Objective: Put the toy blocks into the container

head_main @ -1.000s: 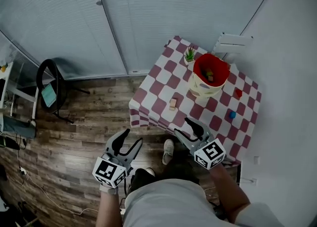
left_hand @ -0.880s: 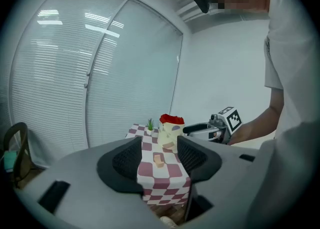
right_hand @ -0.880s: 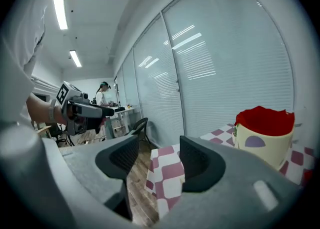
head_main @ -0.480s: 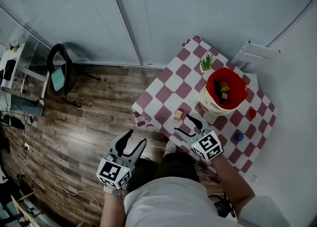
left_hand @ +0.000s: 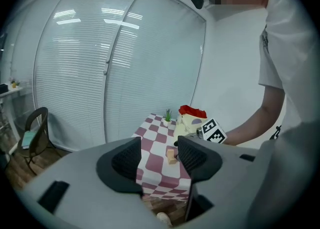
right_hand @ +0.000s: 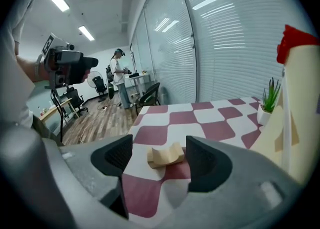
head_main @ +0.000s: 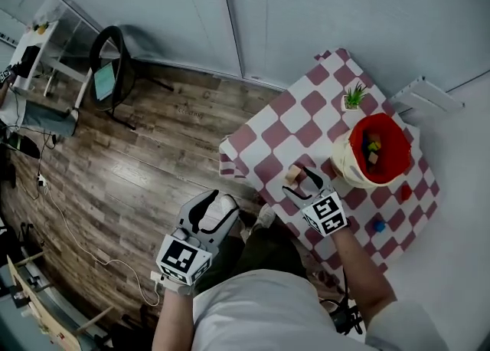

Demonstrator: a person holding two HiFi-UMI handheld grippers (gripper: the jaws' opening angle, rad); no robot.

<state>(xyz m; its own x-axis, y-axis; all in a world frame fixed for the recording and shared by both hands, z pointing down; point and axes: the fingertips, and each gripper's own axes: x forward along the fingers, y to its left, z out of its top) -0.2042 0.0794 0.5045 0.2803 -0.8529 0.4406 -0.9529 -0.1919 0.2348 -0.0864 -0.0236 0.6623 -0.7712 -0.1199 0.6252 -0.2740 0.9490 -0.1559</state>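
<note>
Right gripper (head_main: 304, 182) has lowered onto the worktop (head_main: 306, 123). Its jaws have just opened and now flank the wooden block (right_hand: 166, 155) without contact. Left gripper (head_main: 210, 205) is released and empty.

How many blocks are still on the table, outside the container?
3: tan block left of the container, red block and blue block right of it. Others may be hidden.

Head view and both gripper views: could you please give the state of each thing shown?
wooden block: lying on the tablecloth, ungripped.
right gripper: jaws open, just been opening, wooden block between them.
left gripper: jaws open, empty.
container: upright, blocks inside.
red block: on the tablecloth, outside the container.
blue block: likewise.
</note>
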